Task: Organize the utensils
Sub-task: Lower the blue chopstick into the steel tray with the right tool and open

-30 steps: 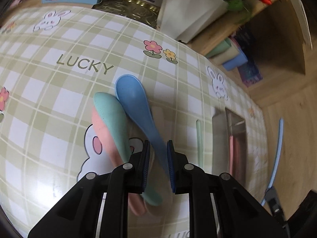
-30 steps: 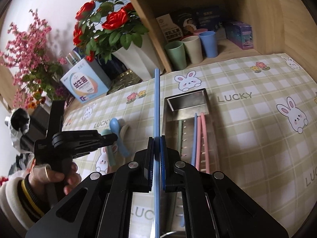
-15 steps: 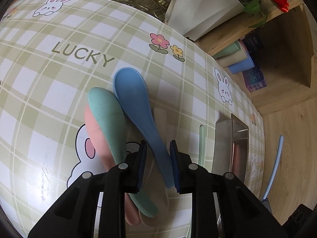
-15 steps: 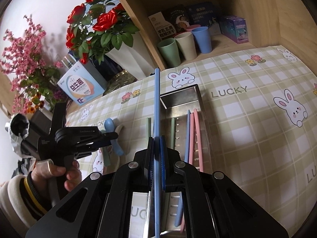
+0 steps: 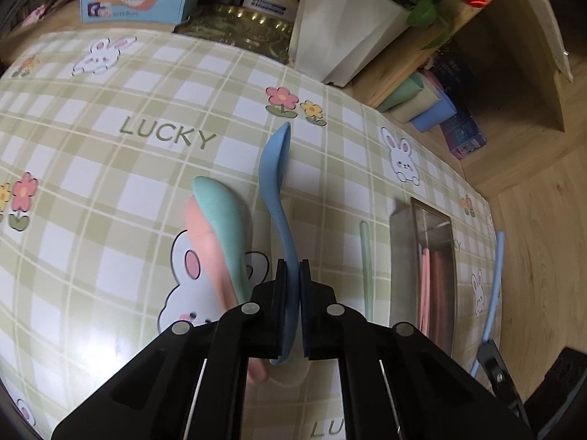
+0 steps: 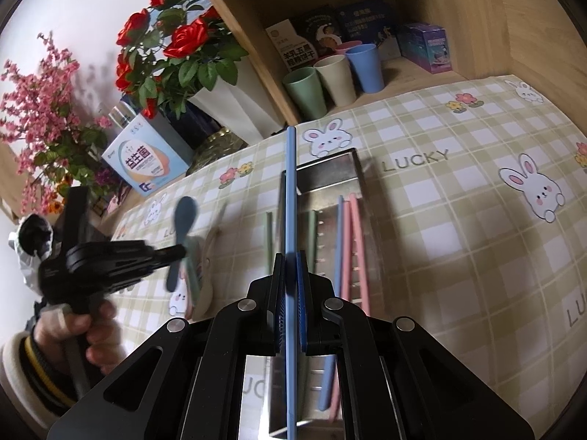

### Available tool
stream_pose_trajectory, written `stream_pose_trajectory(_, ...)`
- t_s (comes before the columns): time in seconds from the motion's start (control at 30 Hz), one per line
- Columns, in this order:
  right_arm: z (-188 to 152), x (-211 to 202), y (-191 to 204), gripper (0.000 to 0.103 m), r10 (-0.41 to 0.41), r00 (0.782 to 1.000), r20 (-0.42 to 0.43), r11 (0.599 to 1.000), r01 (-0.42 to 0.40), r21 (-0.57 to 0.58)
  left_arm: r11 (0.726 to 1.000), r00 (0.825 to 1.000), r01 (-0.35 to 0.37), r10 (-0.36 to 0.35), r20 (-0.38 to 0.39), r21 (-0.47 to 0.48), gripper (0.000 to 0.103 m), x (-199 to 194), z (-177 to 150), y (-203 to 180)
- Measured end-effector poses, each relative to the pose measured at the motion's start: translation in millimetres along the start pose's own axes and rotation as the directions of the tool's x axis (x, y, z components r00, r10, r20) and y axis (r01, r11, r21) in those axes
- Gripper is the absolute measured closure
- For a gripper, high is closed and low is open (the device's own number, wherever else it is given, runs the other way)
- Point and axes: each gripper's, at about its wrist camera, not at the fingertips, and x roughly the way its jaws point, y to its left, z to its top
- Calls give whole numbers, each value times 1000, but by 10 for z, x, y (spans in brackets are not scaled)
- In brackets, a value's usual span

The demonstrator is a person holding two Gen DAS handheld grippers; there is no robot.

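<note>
My left gripper [image 5: 292,271] is shut on the handle of the blue spoon [image 5: 275,168], which hangs on edge just above the checked tablecloth. A green spoon [image 5: 220,212] and a pink spoon [image 5: 200,234] lie stacked to its left. A green chopstick [image 5: 365,256] lies between the spoons and the metal tray [image 5: 400,256]. My right gripper [image 6: 291,256] is shut on a blue chopstick [image 6: 290,183], held lengthwise over the left rim of the tray [image 6: 330,172]. Inside the tray lie pink chopsticks [image 6: 357,242], a blue one [image 6: 337,242] and a green one [image 6: 312,234].
A white vase of red roses [image 6: 234,106], a blue box [image 6: 146,157] and a gold tin [image 5: 238,29] stand along the table's far edge. Three cups [image 6: 337,77] and boxes sit in the wooden shelf behind. A person's hand [image 6: 95,330] holds the left gripper.
The left gripper closed on the blue spoon's handle and raised it; the spoon turned from flat onto its edge. The right gripper kept the blue chopstick over the tray.
</note>
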Motion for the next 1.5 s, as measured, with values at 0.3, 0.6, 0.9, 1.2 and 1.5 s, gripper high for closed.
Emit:
stream_pose_trajectory(0.3,27,154,-161,97,-109,993,-53,994,108,-25,998,999,0,-3,46,62,97,-334,-374,-148)
stream_pose_trajectory(0.6,-35,458,-97,97,-137,978,-154,990,133,-38,994,998,49,-53,43,101,97,-410,-607,-303)
stream_pose_trajectory(0.9,-95,675,-91,97,-144,963,-229,989,149,7,990,995,92,-94,13,111,97,-403,-724,-357)
stream_pose_trajectory(1.2,-141,677,-95,97,-178,955,-237,983,186,11,992,997,79,-79,-1,99,97,-401,-766,-308)
stream_pose_trajectory(1.5,-114,502,-9,95,-164,964,-208,986,168,2,994,998,66,-66,-5,88,97,-425,-782,-269)
